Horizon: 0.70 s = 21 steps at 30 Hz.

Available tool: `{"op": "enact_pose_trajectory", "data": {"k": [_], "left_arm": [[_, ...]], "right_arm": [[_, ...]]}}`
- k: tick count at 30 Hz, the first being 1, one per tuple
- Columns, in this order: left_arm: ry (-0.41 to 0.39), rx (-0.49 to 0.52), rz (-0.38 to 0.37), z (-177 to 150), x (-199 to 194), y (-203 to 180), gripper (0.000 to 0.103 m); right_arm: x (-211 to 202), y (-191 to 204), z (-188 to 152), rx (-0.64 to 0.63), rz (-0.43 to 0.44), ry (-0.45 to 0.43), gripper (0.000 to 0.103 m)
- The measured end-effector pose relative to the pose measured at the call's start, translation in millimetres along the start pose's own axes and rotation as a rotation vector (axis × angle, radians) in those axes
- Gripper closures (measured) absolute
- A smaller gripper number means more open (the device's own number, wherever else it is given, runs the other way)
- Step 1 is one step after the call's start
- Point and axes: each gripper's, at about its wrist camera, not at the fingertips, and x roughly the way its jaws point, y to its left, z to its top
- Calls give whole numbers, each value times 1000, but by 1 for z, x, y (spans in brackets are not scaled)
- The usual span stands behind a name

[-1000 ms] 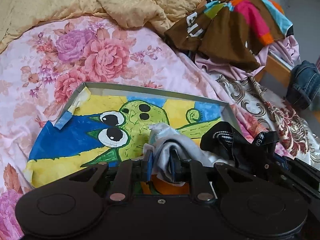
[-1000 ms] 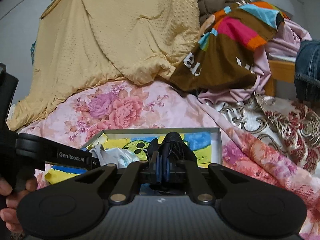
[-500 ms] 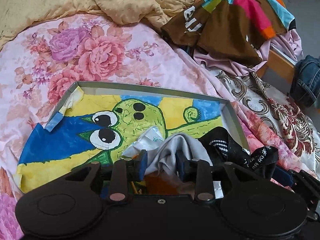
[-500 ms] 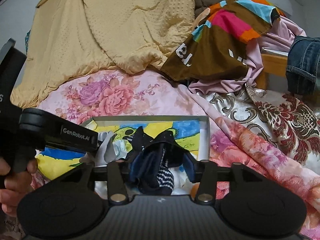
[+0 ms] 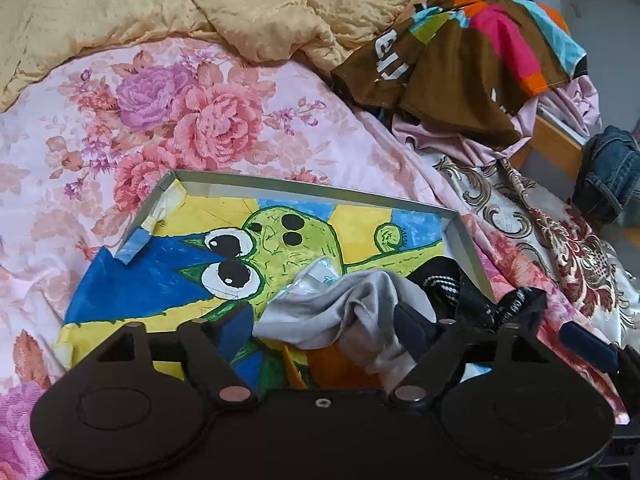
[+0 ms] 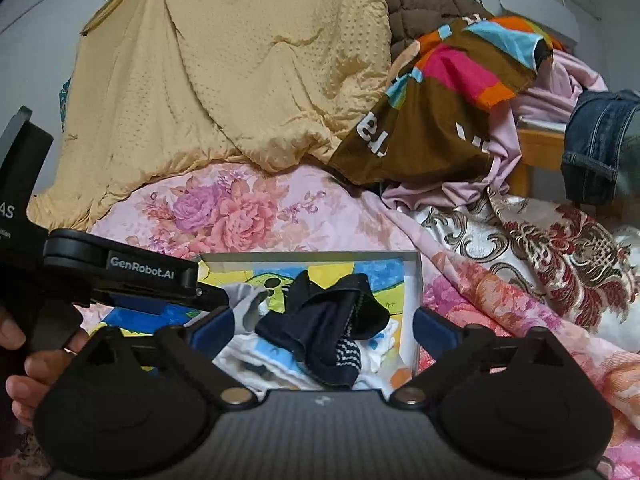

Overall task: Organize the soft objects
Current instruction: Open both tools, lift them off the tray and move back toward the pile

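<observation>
Opening, both grippers (image 5: 324,332) (image 6: 322,330) release their cloths. The grey cloth (image 5: 344,308) and dark sock (image 6: 328,328) lie free between spread jaws at the tray's (image 5: 312,184) near right corner, likely dropped for sorting.

Your left gripper (image 5: 324,332) and right gripper (image 6: 322,328) both tilt down over the shallow tray (image 5: 312,184), jaws opening, pads off the cloth between them, your left hand (image 6: 28,364) on its handle.

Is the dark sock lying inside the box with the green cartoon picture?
Yes, the dark sock lies crumpled inside the box, on top of white cloth.
</observation>
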Motion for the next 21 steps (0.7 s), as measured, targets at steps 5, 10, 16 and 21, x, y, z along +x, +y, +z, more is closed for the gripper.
{"op": "enact_pose_trajectory", "data": {"k": [5,10,16,21], "left_arm": [[-31,19,-10,-5,-19,1,13],[-72,11,-28,-8,-45,7,3],[-117,24,-40,-19,-83,20,1],[-141,52,-51,-33,-117,35,1]], "right_arm": [[-19,5,4,39,-32,-30,0],[-42,15,6,37,-59,-56,0],[-73,33,3,79,-55,-86,0],[-99,41,-8,180,-48,-109,0]]}}
